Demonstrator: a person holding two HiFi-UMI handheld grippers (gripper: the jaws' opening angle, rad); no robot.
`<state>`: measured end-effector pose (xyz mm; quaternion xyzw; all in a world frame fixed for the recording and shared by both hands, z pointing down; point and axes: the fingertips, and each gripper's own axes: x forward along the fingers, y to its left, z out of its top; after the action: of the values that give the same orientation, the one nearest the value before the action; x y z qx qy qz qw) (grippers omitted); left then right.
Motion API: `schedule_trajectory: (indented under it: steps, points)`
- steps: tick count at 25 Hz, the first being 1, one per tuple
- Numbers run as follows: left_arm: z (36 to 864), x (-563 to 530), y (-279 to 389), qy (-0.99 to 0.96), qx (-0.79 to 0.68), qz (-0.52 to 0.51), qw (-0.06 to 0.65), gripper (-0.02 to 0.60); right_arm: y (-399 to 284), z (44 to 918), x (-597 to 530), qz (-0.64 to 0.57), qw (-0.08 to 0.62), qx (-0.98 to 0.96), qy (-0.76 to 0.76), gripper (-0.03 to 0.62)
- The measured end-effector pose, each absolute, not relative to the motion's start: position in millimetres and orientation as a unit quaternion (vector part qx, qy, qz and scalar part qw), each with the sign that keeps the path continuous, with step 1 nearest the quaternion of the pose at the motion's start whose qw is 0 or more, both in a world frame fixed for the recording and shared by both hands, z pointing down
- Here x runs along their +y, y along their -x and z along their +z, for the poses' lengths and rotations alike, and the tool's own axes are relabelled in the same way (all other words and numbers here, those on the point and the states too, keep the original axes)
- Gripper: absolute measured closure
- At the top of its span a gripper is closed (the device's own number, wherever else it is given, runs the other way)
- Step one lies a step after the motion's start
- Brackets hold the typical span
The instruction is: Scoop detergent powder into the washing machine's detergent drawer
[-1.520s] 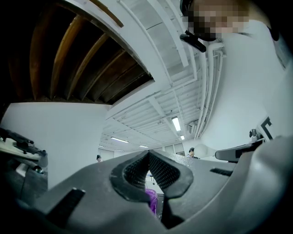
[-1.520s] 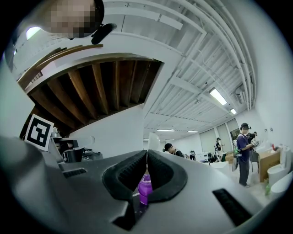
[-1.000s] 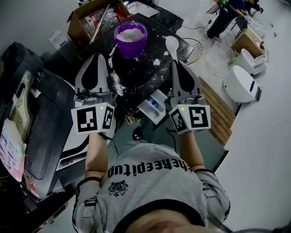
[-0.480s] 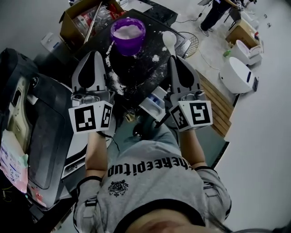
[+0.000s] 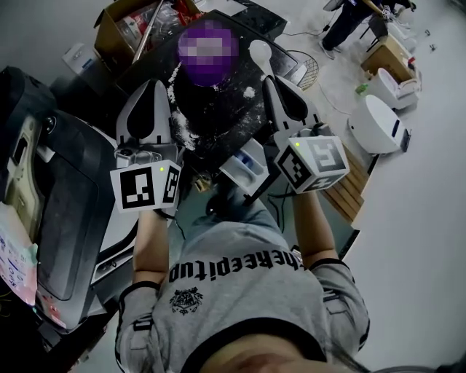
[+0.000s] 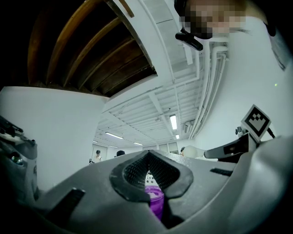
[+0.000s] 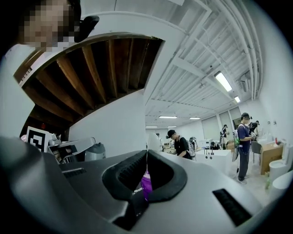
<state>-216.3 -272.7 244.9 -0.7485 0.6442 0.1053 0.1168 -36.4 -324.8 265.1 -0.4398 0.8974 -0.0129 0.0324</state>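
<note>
In the head view my left gripper (image 5: 155, 83) stands shut and holds nothing, just left of the purple detergent tub (image 5: 207, 52), which is partly hidden by a mosaic patch. My right gripper (image 5: 271, 79) is shut on the handle of a white spoon (image 5: 260, 51), whose bowl sticks up beside the tub's right rim. The white detergent drawer (image 5: 246, 166) is pulled out below, between both grippers. Spilled powder (image 5: 180, 120) lies on the black washer top (image 5: 218, 109). Through the left gripper's (image 6: 147, 153) shut jaws the tub (image 6: 155, 201) shows purple. The spoon (image 7: 153, 141) rises from the right gripper (image 7: 146, 153).
A cardboard box (image 5: 127, 25) sits behind the washer at the upper left. A dark machine (image 5: 65, 204) stands to the left. A wire rack (image 5: 309, 73), wooden slats (image 5: 342, 175) and white fixtures (image 5: 382, 120) lie to the right. A person (image 5: 349, 18) stands far off.
My right gripper has tilted and swung left with the spoon, bringing its bowl closer to the purple tub. The left gripper has barely moved.
</note>
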Motion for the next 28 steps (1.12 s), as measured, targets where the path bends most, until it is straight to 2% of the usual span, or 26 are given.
schedule_trajectory:
  steps: [9,28]
  points:
    - [263,-299,223,0.745,0.654,0.088,0.097,0.578,64,302,-391,-0.123,-0.043,0.919,0.372,0.588]
    - [301,-342,252,0.719,0.690,0.063,0.055,0.578,144,362,-514,-0.249,-0.222,0.914,0.232,0.588]
